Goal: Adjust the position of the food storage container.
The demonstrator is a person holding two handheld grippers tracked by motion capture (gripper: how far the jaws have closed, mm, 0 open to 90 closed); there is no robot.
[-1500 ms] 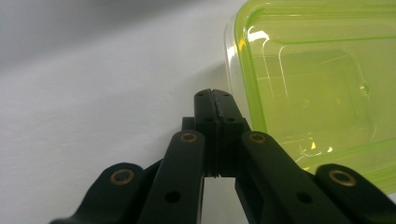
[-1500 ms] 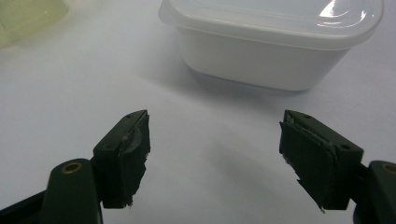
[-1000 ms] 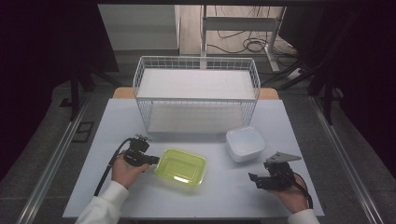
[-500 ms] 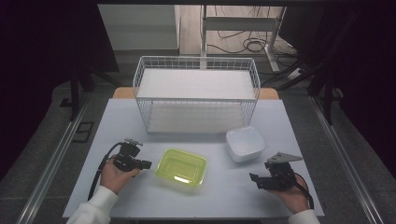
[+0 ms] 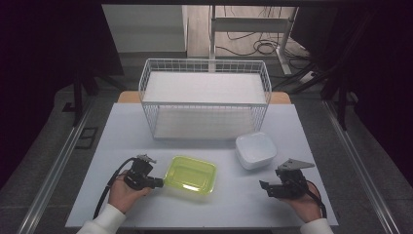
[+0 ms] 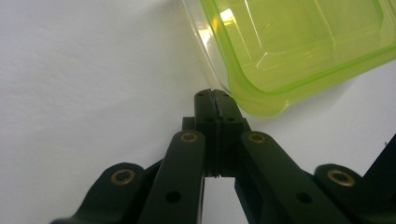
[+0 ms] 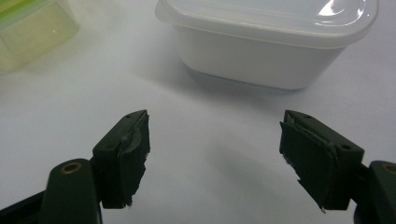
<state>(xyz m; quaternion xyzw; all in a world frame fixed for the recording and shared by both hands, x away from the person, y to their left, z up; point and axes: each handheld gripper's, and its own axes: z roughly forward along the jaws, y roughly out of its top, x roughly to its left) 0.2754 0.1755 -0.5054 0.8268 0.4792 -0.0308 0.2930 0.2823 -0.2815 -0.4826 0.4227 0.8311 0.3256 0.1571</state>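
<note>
Behind everything stands the wire basket (image 5: pixel 204 100); nearer me the green container (image 5: pixel 191 174) lies on the table (image 5: pixel 122 131), my left gripper (image 5: pixel 157 183) pressed closed against its rim corner. I judge it light, thin and slippery, so I'd pinch that rim; my right gripper (image 5: pixel 263 186) gapes wide near the white container (image 5: pixel 255 150).

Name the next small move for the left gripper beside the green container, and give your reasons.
Probably open the left gripper first. Its jaws are pressed shut with nothing between them, the tips right beside the rim of the green container, perhaps touching it. Shut jaws cannot take that rim. The right gripper is open, facing the white container.
</note>
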